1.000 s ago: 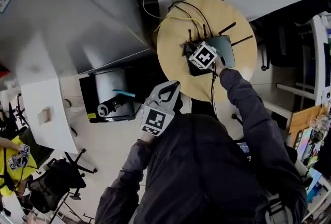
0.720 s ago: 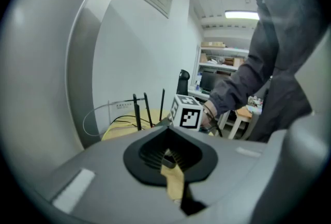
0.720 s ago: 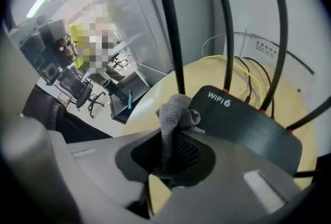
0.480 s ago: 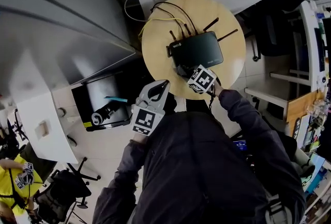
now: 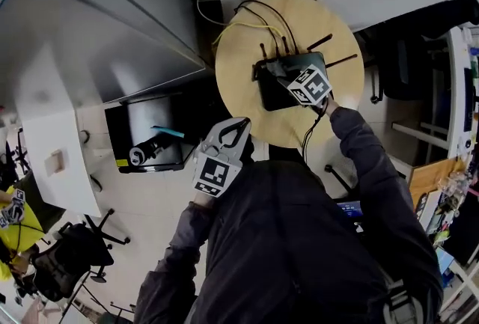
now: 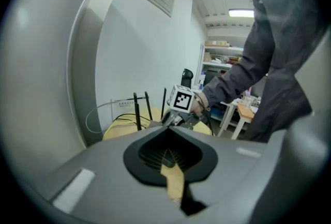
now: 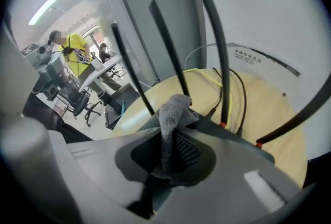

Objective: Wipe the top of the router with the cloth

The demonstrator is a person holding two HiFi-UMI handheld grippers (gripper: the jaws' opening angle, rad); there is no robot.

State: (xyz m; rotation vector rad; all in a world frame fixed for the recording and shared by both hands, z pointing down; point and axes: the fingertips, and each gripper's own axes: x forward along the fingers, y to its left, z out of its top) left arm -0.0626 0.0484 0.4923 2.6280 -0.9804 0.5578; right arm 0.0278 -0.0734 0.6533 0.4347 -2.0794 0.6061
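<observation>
The round wooden desk (image 5: 243,94) carries the black router (image 5: 273,94) near its middle, and the antennas and cables of the router go out toward 12 o'clock. The left tool (image 5: 238,132) hangs just off the desk edge at about 7 o'clock, with its jaws pressed together on nothing. The right tool (image 5: 290,77) is over the top of the router. Its jaws pinch the grey cloth (image 7: 173,112), which sits at the router's top surface by the base of an antenna.

The router (image 5: 273,90) was black, with small red bands (image 7: 223,125) at its antenna bases. The cloth (image 7: 173,112) was mottled grey. The round table (image 5: 239,90) was pale yellowish wood, crossed by a yellow cable (image 7: 204,71). Both the right gripper (image 7: 173,140) and the left gripper (image 6: 168,155) were grey with black pads (image 7: 186,149) — their cubes (image 5: 309,85) white with black square markers.
</observation>
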